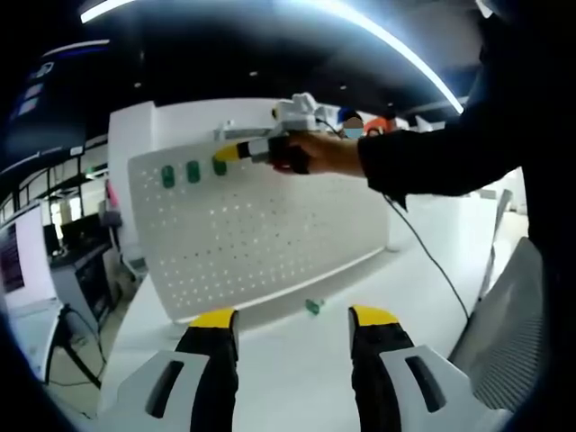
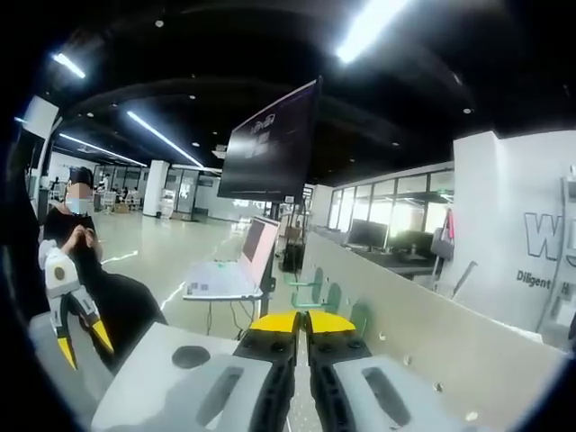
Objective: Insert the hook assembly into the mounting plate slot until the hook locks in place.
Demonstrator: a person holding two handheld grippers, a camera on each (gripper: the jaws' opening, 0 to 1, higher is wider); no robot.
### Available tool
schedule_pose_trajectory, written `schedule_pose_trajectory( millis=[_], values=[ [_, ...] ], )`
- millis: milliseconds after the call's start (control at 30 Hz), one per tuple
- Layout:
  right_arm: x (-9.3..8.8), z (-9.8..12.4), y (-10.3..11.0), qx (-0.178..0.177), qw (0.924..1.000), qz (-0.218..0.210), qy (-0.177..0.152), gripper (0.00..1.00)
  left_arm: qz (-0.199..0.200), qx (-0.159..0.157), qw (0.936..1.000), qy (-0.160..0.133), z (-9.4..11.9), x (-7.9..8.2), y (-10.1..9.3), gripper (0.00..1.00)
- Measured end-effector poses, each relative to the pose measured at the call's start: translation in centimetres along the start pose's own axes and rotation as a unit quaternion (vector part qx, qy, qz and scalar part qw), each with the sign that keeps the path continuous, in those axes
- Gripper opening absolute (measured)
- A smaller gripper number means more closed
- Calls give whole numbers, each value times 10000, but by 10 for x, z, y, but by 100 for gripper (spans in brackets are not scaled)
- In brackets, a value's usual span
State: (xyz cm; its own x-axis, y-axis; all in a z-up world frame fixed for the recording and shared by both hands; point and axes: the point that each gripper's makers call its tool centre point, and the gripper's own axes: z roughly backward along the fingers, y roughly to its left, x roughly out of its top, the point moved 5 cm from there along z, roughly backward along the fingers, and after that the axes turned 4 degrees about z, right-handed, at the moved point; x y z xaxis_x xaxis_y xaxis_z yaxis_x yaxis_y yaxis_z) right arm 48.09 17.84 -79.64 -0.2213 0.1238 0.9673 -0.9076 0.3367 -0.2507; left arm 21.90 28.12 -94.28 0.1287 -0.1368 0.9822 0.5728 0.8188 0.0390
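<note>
Green hooks [image 1: 193, 172] sit on white pegboard [image 1: 261, 238].

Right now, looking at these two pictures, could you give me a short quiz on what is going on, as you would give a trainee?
1. True or false: the left gripper has its jaws standing open.
2. Where does the loose green piece lie? A: on the white table in front of the pegboard. B: between the left gripper's jaws. C: on the floor.
3. Which gripper is held up at the pegboard beside the green hooks?

Key: 1 true. 2 A. 3 the right gripper, held in a person's hand.
</note>
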Motion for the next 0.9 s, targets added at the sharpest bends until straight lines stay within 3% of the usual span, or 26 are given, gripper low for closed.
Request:
schedule_pose_trajectory(
  millis=[400, 900],
  values=[
    [-1, 0, 1, -13, 9998, 163, 79, 1, -9, -10, 10000, -15, 0, 0, 0, 49],
    [-4, 5, 4, -280, 9995, 141, -89, 1, -49, -78, 10000, -3, 0, 0, -2, 49]
  ],
)
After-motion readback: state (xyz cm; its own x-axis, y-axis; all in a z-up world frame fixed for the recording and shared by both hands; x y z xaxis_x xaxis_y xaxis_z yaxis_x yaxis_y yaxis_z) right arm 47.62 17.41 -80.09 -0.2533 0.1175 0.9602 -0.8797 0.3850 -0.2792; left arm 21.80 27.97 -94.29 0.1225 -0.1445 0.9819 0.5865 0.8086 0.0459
